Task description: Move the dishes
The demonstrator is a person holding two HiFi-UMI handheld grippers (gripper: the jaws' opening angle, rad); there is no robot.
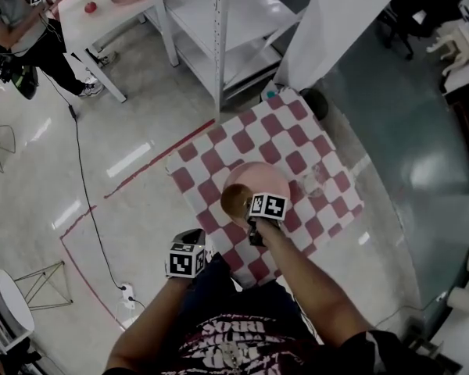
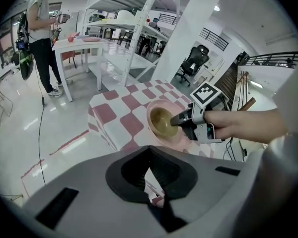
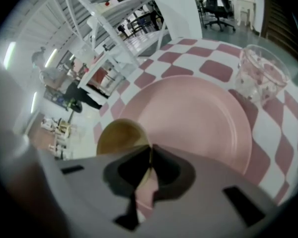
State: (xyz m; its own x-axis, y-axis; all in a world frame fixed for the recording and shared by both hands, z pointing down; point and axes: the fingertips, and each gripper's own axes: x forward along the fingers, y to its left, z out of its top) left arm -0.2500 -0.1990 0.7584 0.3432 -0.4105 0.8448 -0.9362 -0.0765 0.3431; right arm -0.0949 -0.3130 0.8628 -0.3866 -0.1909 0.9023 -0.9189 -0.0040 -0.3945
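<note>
The right gripper [image 3: 149, 152] pinched the olive bowl [image 3: 120, 135] by its rim, a fair hold for something seemingly light, stiff and breakable, while the left gripper [image 2: 150, 162] sat closed and empty.

Beyond my checkered bench's [image 1: 293, 119] far edge stand white shelving [image 1: 216, 37] and a white pillar [image 1: 336, 22]; off its far-left corner, a white side table [image 1: 113, 14]. Red tape [image 1: 158, 160] and a black cable [image 1: 80, 170] cross the glossy floor [image 1: 31, 178].

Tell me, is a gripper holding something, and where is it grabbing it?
The right gripper is shut on the rim of the small brown bowl, at the pink plate's edge. The left gripper is shut with nothing in it.
</note>
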